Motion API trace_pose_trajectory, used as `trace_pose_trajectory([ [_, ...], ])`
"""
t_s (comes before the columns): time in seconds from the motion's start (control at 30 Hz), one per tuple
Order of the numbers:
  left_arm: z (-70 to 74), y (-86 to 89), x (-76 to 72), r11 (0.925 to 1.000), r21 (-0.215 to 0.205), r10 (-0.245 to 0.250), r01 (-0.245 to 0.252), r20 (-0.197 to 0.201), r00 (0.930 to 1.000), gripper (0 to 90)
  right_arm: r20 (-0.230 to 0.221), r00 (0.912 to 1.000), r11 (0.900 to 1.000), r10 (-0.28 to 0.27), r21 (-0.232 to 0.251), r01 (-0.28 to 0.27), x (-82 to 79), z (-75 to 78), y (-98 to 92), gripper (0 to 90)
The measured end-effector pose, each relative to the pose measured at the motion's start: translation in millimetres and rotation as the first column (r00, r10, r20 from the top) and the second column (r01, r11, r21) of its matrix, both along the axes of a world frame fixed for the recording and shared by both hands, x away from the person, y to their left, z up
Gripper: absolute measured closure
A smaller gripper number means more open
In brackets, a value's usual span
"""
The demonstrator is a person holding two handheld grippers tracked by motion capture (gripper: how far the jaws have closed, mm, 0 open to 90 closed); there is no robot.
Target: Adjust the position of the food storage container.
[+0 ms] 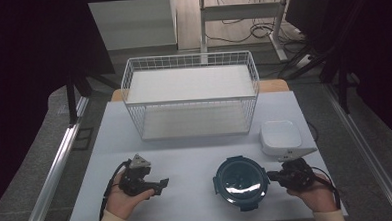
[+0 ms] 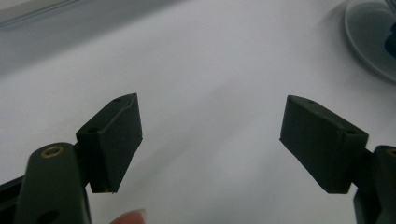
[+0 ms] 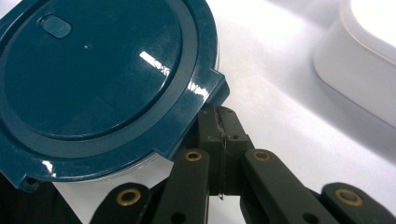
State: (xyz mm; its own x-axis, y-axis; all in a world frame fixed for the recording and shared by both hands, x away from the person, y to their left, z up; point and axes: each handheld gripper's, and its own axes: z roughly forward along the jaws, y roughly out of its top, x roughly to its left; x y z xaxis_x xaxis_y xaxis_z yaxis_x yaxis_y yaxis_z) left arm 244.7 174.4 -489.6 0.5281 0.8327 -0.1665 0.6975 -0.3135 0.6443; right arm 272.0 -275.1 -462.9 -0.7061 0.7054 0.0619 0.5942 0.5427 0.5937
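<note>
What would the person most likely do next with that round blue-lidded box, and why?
Probably ease the right gripper a little further against the teal-lidded container, nudging it sideways. Its jaws are pressed shut with nothing between them, and their tips sit right at the lid's side tab, so it can push but not grasp. The left gripper waits open, apart.

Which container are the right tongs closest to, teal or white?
The round teal container: the shut right tongs sit at its lid's edge tab. The white container lies farther back.
</note>
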Motion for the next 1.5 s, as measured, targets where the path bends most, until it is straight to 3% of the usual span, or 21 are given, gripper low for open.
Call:
trace_pose_trajectory([
  [0.2,-0.5,-0.1,0.2,1.0000,0.003,-0.001,0.001,-0.002,1.0000,20.3,0.001,0.9997,1.000,0.026,0.005,-0.026,-1.4,-1.4,16.9,89.7],
  [0.93,-1.7,-0.9,0.4,1.0000,0.007,-0.004,0.004,-0.002,1.0000,20.1,0.003,0.9947,0.995,0.102,0.001,-0.102,-7.7,-2.5,42.2,89.7],
  [1.5,-2.3,-2.2,0.3,0.9999,0.011,-0.003,0.003,-0.003,1.0000,20.0,-0.013,0.9873,0.987,0.159,0.040,-0.158,-13.0,-5.6,63.0,89.7],
])
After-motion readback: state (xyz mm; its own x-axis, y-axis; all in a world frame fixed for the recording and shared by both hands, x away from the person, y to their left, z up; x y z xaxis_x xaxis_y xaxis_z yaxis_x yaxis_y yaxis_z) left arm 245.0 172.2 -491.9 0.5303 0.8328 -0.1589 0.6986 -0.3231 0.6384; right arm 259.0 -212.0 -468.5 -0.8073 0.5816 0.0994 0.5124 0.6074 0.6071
